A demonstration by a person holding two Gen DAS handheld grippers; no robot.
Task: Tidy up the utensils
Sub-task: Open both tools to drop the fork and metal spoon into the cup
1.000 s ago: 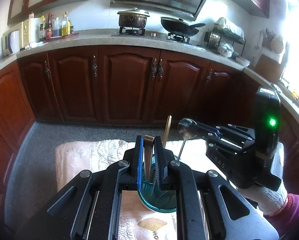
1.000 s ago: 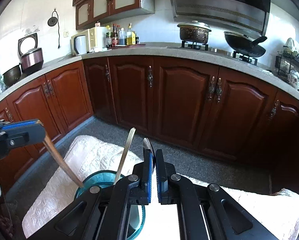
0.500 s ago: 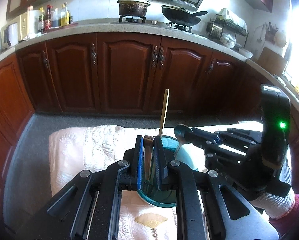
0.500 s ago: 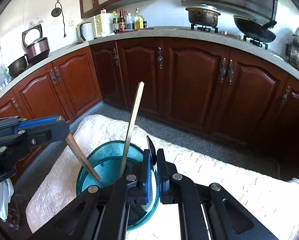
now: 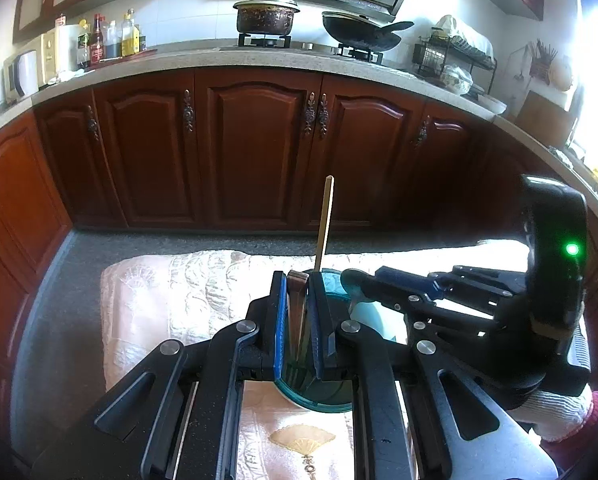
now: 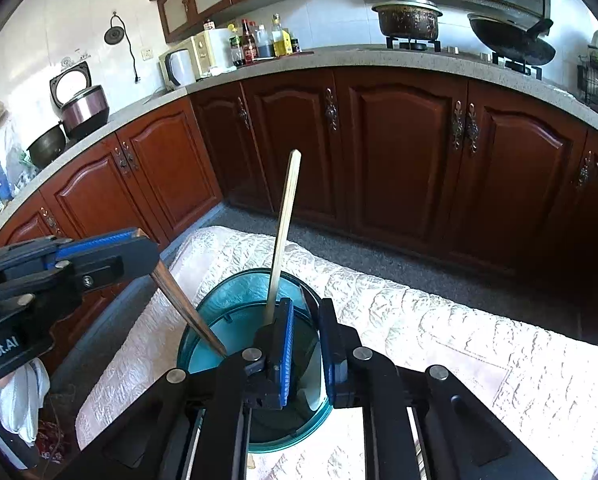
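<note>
A teal glass container (image 6: 235, 328) stands on the cloth-covered table; it also shows in the left wrist view (image 5: 327, 396). A pale chopstick (image 6: 285, 228) stands in it, also seen in the left wrist view (image 5: 325, 224). My left gripper (image 5: 298, 312) is shut on a brown wooden utensil (image 6: 187, 308) whose tip reaches down into the container. My right gripper (image 6: 303, 336) hovers over the container with its jaws slightly apart, a metal spoon (image 5: 353, 284) between them; the spoon's bowl shows at the fingertips in the left wrist view.
The table carries a pale embroidered cloth (image 6: 439, 320). Dark red kitchen cabinets (image 5: 259, 148) curve behind it under a stone counter with a pot (image 5: 265, 16), a wok (image 5: 359, 36), bottles and a dish rack. Grey floor lies between table and cabinets.
Both grippers have come down toward the container. The right gripper's jaws have parted a little around the spoon. The wooden utensil's tip has sunk deeper into the container.
</note>
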